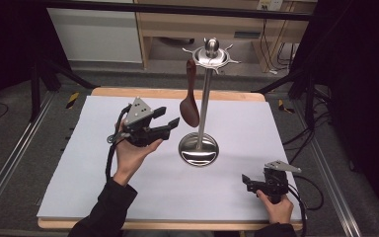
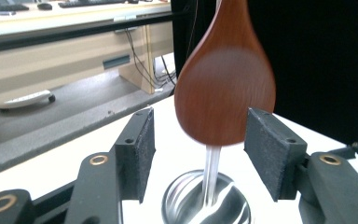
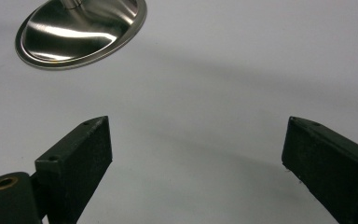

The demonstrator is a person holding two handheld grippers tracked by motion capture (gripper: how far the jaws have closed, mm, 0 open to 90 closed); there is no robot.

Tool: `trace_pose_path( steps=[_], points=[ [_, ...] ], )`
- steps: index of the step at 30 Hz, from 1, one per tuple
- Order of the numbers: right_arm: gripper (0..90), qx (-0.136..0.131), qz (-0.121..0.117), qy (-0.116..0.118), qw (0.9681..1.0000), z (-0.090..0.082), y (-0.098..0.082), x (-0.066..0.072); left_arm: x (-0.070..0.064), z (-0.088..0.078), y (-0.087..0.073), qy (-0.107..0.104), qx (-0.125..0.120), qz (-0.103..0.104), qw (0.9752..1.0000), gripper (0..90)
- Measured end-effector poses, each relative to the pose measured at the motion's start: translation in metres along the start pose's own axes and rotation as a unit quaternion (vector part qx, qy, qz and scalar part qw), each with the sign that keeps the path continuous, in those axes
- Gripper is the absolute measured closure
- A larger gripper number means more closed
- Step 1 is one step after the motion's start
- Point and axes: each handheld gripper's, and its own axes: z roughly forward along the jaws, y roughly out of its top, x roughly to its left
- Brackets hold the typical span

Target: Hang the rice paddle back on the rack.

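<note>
Now hanging from a hook of the polished steel stand [image 1: 203,103]: smooth reddish-brown wooden spoon [image 1: 190,98], oval bowl down, just beside the slim pole. Left claw [image 1: 168,125] raised off the counter [image 1: 103,163] close to the bowl, black padded jaws apart, clear of the wood on both sides. Right claw [image 1: 246,181] low at the near right corner, jaws wide apart over bare white sheet. Round mirror-bright stand base between the two.

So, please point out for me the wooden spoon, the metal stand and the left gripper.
wooden spoon [image 1: 190,112], high view, on its hanging bowl.
metal stand [image 1: 198,149], high view, on its round base.
left gripper [image 2: 199,154], left gripper view, midway between its open fingertips.
</note>
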Motion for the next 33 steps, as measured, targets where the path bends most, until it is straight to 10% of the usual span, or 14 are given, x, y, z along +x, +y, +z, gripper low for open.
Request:
trace_pose_path(
  steps=[23, 33],
  points=[
    [8.6, 0.012, -0.005, -0.016, 0.9998, 0.002, -0.003, 0.001, 0.0, -0.03, -0.114, -0.025, 0.102, 0.041, 0.9936, 37.3],
    [8.6, 0.026, 0.007, -0.035, 0.999, 0.0, -0.009, -0.002, 0.02, -0.055, -0.153, 0.001, 0.149, 0.05, 0.9876, 35.2]
  ],
)
